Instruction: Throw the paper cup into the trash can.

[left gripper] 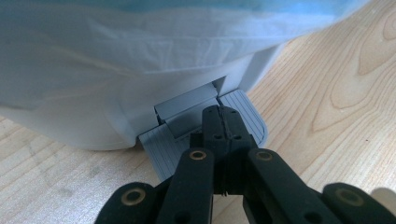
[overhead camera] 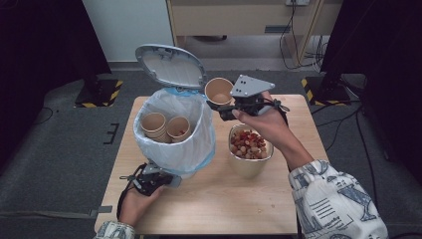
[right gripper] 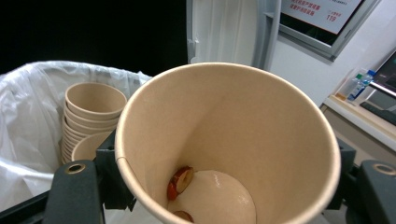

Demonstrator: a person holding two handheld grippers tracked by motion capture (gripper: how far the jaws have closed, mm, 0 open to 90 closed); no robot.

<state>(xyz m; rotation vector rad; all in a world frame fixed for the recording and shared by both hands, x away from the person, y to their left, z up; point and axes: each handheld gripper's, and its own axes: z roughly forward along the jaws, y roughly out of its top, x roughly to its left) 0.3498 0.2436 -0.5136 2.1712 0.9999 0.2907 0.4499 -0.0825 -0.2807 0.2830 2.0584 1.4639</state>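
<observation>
High view: holding a paper cup [overhead camera: 219, 91] in the right gripper [overhead camera: 225, 110], jaws clamped on its wall, just beside the rim of the lined pedal bin [overhead camera: 174, 144] and under the raised lid [overhead camera: 170, 66]. Probably the moment to tip the cup over the liner; best done by carrying it fully past the rim before turning it, so scraps fall inside. Beyond the jaws, inside the bin: a stack of paper cups [overhead camera: 154, 125] and one more cup [overhead camera: 178, 128] beside it. Behind the right jaws, nearer the person: a bowl [overhead camera: 250, 162] heaped with red and pale pieces.

Left gripper view: pressing closed jaws of the left gripper [left gripper: 220, 126] down on the grey pedal [left gripper: 243, 112], directly beneath the tips, bin base just ahead. Keeping steady pressure here, so the lid stays up.

Right gripper view: gripping the cup between the jaws, a few red fruit scraps [right gripper: 181, 179] lying at its bottom; stacked cups left of the jaws.
</observation>
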